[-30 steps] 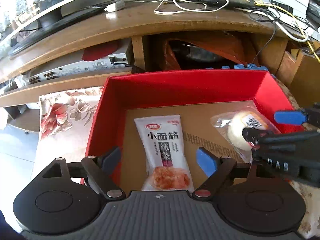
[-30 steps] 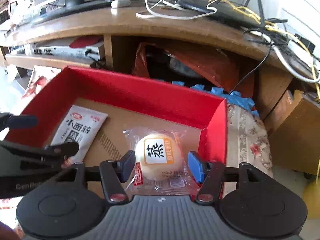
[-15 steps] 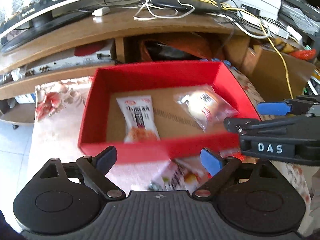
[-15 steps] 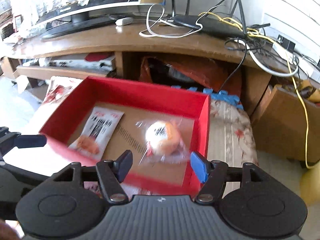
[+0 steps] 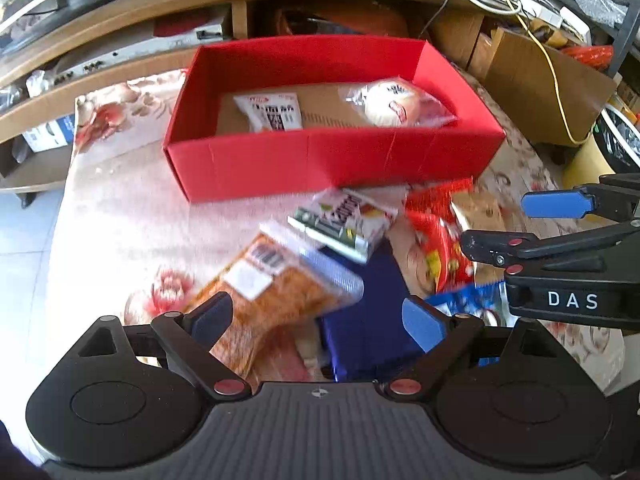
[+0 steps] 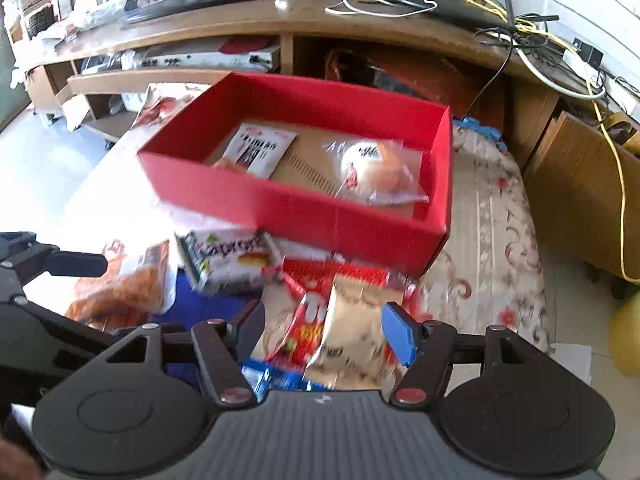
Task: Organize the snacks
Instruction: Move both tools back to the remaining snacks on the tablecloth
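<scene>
- While both grippers hang over the loose pile of snacks on the flowered cloth [image 5: 120,208], the red box [image 5: 332,164] stands just beyond the pile, on the same cloth
- Inside the box lie two things, apart from each other: a flat white packet with dark lettering [image 5: 274,112] toward the left, and a round bun in clear wrap [image 5: 394,104] toward the right
- The left gripper [image 5: 316,316] has just been spreading its jaws; they now stand wide, pressing on nothing, with the orange-brown snack bag [image 5: 276,292] and a dark blue packet [image 5: 368,332] lying below the gap
- The right gripper [image 6: 324,320] has also just been opening its jaws; they stand partly apart with nothing pinched, above a red packet [image 6: 308,328] and a pale silvery packet [image 6: 352,332]
- A white and green box of biscuits [image 6: 228,260] lies tilted on the pile, just in front of the red box's near wall and between the orange-brown bag and the red packets
- A blue and white wrapper [image 6: 272,380] peeks out at the near edge of the pile, close under the right gripper
- The pile is blurred in both views, so the smaller print on the packets cannot be read
- Behind the box stands a wooden desk [image 6: 360,20] with cables and a monitor base on top
</scene>
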Available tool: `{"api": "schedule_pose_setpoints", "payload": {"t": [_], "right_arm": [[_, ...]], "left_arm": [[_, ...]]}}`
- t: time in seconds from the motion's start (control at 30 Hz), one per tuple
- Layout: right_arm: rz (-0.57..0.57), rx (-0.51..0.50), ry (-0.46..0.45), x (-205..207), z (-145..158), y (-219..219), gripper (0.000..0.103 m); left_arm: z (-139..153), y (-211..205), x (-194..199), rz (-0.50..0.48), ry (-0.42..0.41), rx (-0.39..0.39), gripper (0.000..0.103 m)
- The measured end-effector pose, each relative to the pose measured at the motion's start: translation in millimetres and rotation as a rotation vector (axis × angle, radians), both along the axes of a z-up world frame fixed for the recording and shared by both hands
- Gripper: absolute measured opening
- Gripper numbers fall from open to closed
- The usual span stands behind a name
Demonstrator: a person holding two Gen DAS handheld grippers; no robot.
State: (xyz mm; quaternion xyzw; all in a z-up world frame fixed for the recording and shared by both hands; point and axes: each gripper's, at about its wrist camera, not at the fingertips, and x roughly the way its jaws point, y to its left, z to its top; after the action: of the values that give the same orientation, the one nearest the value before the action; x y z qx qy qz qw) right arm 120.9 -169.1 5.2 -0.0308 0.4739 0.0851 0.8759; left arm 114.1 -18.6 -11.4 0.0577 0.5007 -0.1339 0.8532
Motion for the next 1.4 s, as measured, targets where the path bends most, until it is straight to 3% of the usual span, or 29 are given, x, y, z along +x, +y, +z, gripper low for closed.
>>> {"api": "schedule_pose_setpoints", "payload": {"t": [0.77, 1.13, 1.3, 1.4], "right_arm": [[0.035, -0.01, 0.033, -12.7, -7.9, 10.7, 0.063], [0.019, 0.0, 0.051, -11.7, -11.7, -0.9, 0.064], [0.003, 0.01, 0.057, -13.5, -12.8, -9.0, 0.064], [-0.001, 0.019, 0.056, -15.8, -12.6, -13.3, 0.065]], "left_arm": [[-5.3, 12.3, -11.9, 0.013, -0.002, 0.046, 0.097], [-0.2, 64.2, -9.6, 0.157, 0.022, -0.027, 0.098], [-2.4, 59.6, -6.5, 0.149, 0.026, -0.029, 0.097], [0.4, 50.4, 3.0, 0.085, 0.017, -0.02, 0.1]]}}
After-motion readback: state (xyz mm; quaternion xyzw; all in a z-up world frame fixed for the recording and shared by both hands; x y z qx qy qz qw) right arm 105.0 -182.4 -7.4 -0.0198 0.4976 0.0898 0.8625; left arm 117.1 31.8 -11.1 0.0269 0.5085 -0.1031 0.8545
